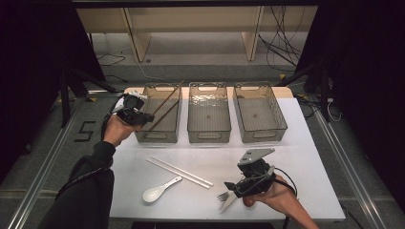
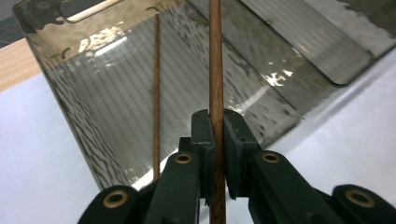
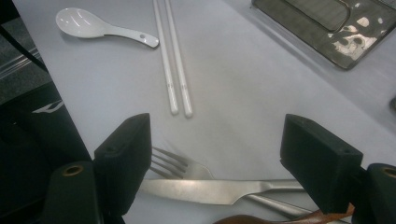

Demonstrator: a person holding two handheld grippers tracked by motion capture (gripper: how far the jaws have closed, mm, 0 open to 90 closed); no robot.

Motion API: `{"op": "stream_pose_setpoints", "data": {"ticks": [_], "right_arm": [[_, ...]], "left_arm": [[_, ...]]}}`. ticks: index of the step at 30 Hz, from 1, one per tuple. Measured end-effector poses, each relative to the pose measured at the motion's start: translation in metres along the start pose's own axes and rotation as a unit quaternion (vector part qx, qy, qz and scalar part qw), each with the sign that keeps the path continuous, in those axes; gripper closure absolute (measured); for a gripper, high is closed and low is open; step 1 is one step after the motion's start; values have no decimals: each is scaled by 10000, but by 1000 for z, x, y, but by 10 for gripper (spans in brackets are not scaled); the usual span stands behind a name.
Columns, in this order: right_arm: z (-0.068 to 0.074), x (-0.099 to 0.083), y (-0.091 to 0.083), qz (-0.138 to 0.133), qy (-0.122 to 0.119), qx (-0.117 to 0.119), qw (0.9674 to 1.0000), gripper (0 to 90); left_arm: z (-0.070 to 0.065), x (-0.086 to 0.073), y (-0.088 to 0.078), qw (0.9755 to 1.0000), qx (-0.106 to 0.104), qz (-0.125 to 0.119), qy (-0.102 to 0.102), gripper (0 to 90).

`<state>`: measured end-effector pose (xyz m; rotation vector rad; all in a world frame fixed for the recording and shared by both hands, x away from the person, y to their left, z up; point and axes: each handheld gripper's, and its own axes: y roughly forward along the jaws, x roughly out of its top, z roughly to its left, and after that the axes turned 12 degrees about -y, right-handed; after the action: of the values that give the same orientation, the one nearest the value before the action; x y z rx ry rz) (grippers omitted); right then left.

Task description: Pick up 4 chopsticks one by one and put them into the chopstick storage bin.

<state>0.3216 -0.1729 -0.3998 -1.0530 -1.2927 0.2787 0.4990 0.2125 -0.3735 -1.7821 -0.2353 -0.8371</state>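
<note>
Near edge of the tabletop (image 1: 305, 157): right gripper (image 3: 215, 154) with jaws spread wide, empty, over a steel fork (image 3: 175, 165) and knife (image 3: 205, 190), both lying crosswise to it; white chopsticks (image 1: 179, 171) and a glossy ceramic spoon (image 1: 157, 191) mid-table; far-left corner: left gripper (image 2: 218, 154) clamped on a thin wooden chopstick (image 2: 215, 60), its long axis slanting up over the smoky ribbed left bin (image 1: 155, 136), where its twin (image 2: 156, 93) leans; left hand nearest.

You can read only one sign: a large dark figure "5" (image 1: 86, 130) painted on the grey floor (image 1: 57, 143), left of the table (image 1: 305, 157). On the sleeve (image 1: 86, 174) runs a line of small print, too small to read.
</note>
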Motion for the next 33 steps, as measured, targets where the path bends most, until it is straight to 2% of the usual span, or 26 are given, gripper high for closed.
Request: {"op": "stream_pose_setpoints", "data": {"ticks": [9,16,27,29,33], "right_arm": [[0,0,0,10,9,21,10000,257],[0,0,0,5,-2,35,10000,256],[0,0,0,2,-35,57,10000,257],[0,0,0,5,-29,60,10000,258],[0,0,0,5,-21,60,10000,258]], "left_arm": [[16,10,17,9993,226,30,-289,833],[22,13,29,9982,353,58,-490,832],[24,13,41,9974,448,42,-563,817],[24,12,43,9975,360,51,-604,726],[19,13,37,9979,344,-39,-553,550]]}}
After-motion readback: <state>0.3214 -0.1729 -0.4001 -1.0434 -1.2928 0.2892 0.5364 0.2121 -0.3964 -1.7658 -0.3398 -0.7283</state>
